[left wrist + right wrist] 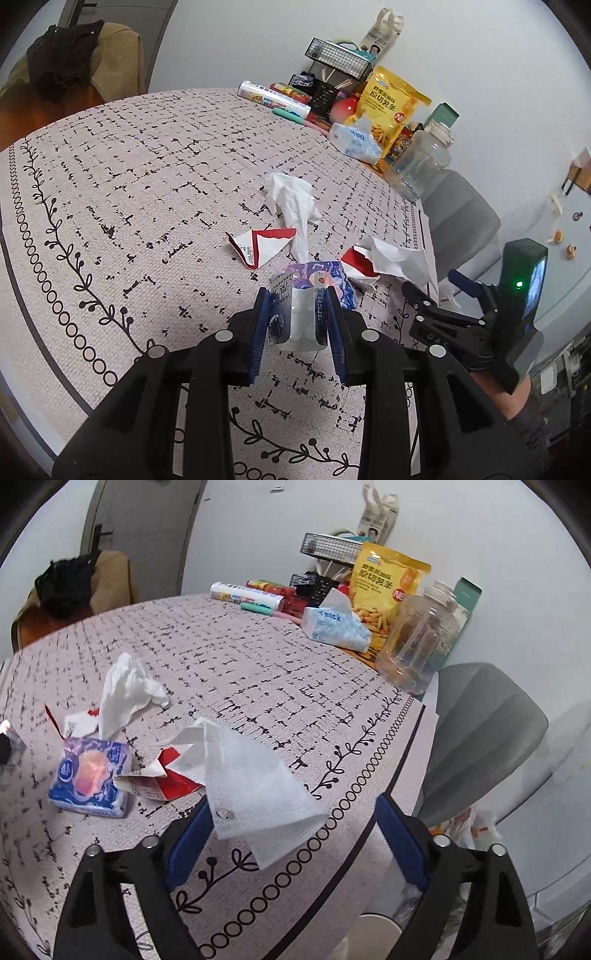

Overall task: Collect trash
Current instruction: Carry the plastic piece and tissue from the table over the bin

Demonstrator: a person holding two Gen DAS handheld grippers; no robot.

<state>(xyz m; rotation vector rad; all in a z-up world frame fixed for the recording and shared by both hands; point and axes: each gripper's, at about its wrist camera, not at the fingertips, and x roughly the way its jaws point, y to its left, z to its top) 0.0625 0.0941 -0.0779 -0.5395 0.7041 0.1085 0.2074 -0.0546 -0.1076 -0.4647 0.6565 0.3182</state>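
our left tool (295,314) is clamped narrow on a small clear plastic wrapper with blue print (297,317), lifted just above the patterned grey worktop (147,184). the film is thin, so we judge it could slide out of the pads if we swing too fast.

our right tool (291,834) stands wide, with nothing pressed. a flat white tissue sheet (255,775) lies between its jaws at the worktop's edge, one corner already hanging past the rim. if we close off-centre we may only pinch a fold, or nudge the sheet over the edge to the floor.

just beyond it to the left sit a torn red-and-white paper carton (159,779) and a blue-and-purple tissue pack (90,775), touching each other; a careless sweep could drag them along. farther out lies a crumpled white tissue (125,690).

at the far side, a clear plastic jar (417,635) and a yellow snack bag (384,587) stand; these look like goods, not trash, and we risk grabbing them by mistake.
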